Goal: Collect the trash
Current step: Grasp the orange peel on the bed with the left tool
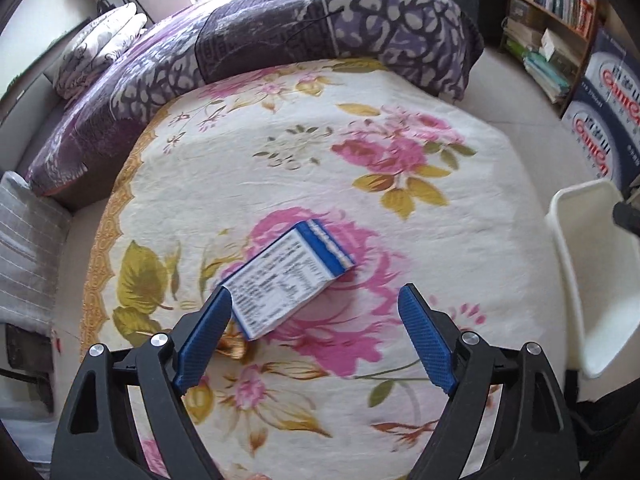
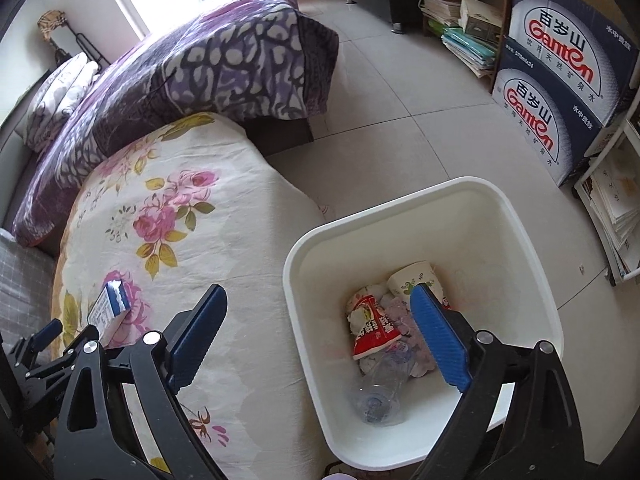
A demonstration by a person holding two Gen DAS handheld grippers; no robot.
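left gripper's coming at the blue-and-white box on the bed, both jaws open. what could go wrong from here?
1. The box lies skewed and off-centre between the left gripper's open jaws, near one pad, so closing could push it aside.
2. The floral blanket is soft; pads may snag it.
3. The white bin stands off the bed; a loose grip could drop the box short.

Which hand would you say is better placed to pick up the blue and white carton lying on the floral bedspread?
Left, I think. The left gripper is open with the carton lying just ahead between its fingers. The right gripper is also open, but hangs over the white bin.
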